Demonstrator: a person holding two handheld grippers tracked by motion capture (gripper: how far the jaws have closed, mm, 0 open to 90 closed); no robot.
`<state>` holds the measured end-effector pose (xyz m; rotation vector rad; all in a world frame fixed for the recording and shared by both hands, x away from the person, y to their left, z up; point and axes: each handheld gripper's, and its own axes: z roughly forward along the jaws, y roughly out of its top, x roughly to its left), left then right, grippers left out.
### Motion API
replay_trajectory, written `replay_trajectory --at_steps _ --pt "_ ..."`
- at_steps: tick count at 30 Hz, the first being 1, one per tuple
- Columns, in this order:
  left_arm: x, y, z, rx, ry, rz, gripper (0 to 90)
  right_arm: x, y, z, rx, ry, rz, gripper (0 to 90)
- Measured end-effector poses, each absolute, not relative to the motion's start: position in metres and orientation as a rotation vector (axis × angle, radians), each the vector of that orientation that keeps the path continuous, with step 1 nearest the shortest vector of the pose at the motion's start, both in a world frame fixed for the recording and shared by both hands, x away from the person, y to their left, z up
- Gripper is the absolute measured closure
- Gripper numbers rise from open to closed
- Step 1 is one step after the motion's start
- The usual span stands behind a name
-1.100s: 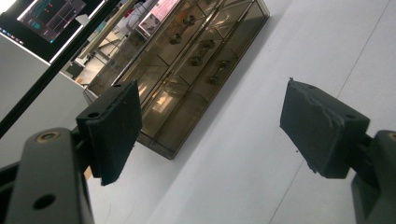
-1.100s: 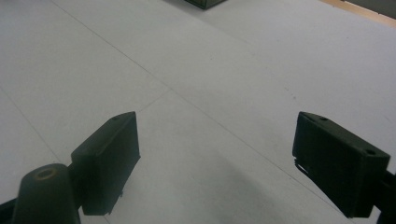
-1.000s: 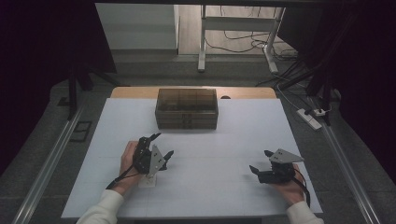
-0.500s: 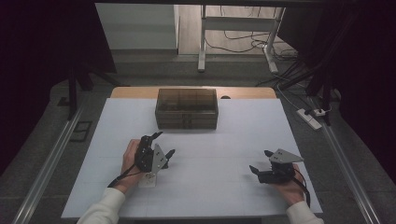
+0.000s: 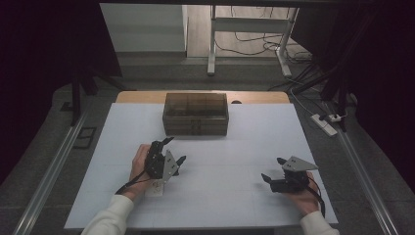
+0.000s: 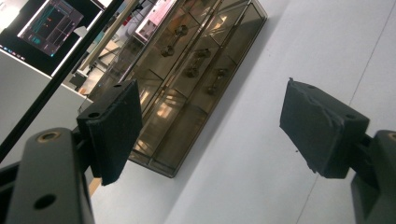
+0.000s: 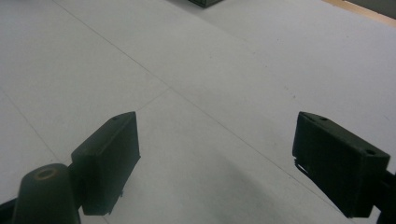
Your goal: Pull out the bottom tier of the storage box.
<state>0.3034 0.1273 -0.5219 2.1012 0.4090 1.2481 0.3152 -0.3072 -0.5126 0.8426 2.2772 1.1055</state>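
A smoky translucent box (image 5: 195,114) with small drawers stands at the far middle of the white table (image 5: 244,147). My left gripper (image 5: 174,150) is held a little in front of it, rolled on its side, jaws wide open and empty. In the left gripper view the box (image 6: 187,79) lies tilted beyond the gap of that gripper (image 6: 210,121), its drawer knobs visible. My right gripper (image 5: 274,169) rests low at the near right, open, pointing left over bare table. The right gripper view has its pads (image 7: 109,158) spread with nothing between them.
A wooden strip (image 5: 147,97) edges the table's far side. Metal rails (image 5: 49,171) run along both sides of the table. A power strip (image 5: 327,123) and cables lie on the floor at the right, and a metal stand (image 5: 211,39) is behind the table.
My left gripper has edged slightly forward and to the right toward the box. The right gripper has stayed where it was.
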Motion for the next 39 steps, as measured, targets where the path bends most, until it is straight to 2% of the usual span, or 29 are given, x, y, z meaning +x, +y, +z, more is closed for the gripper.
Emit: replay_trajectory --at_steps 39 --pt "0.322 0.119 -0.533 2.143 0.322 1.289 20.4 0.315 -0.307 -0.513 0.841 2.283 1.105 14.5"
